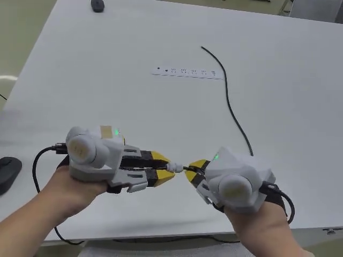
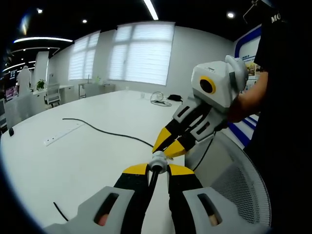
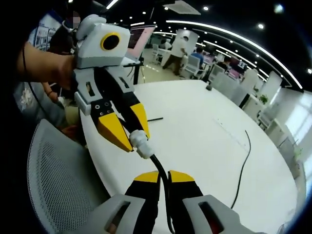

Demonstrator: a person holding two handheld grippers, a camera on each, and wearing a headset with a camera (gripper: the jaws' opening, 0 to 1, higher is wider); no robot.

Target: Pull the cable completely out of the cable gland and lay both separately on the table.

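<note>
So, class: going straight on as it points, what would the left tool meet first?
Most likely the right tool, its yellow tips clamping the thin black cable just beyond the small white plastic cable gland the left tool grips.

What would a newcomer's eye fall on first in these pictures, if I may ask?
First, the two grippers meeting tip to tip near the front edge of the white table: the left gripper pinches a white cable gland, and the right gripper clamps the black cable leaving it. Farther back lie a white power strip and a long black cord.
</note>
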